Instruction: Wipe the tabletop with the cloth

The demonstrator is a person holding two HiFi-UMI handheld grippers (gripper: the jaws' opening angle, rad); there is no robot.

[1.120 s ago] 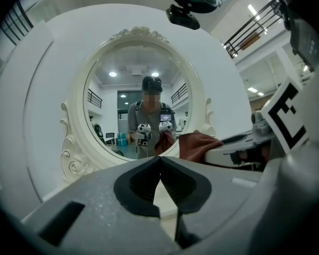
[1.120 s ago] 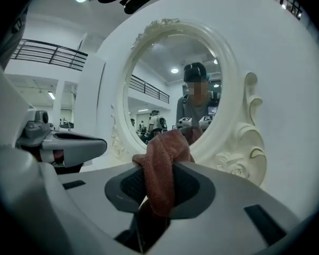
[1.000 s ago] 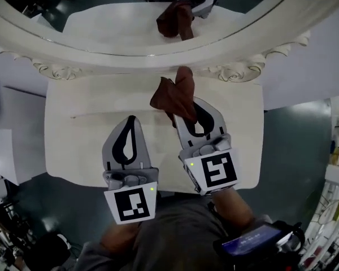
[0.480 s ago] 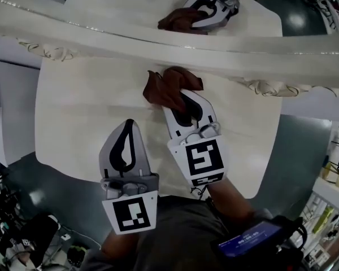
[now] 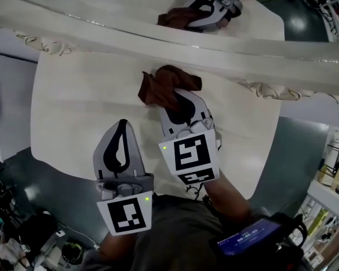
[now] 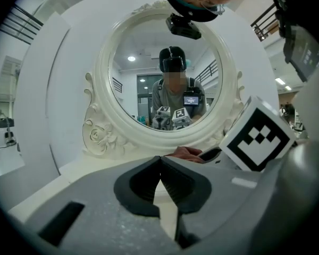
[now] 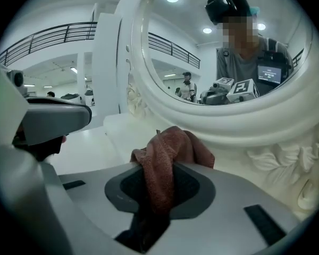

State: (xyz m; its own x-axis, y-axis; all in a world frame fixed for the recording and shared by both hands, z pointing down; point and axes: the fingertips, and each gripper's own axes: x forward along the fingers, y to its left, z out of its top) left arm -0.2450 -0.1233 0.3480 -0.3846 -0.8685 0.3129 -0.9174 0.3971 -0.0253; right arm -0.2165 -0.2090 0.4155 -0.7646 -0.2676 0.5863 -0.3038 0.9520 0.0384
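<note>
Two grippers work over the white table [image 5: 68,112].

Head view: the right gripper [image 5: 179,99] pinches the brown cloth [image 5: 164,84]. Within the last second the cloth has come down from hanging clear to bunched low, seemingly on the table just before the mirror frame [image 5: 158,38]. Wiping looks begun. The frame blocks travel ahead; bare table lies left and right of the cloth, out to both side edges. The left gripper [image 5: 122,124] idles near the front edge.

Left gripper view: jaws pressed together, nothing between.

Right gripper view: jaws clamped on a fold of cloth, the rest spilling forward toward the frame's foot.
</note>
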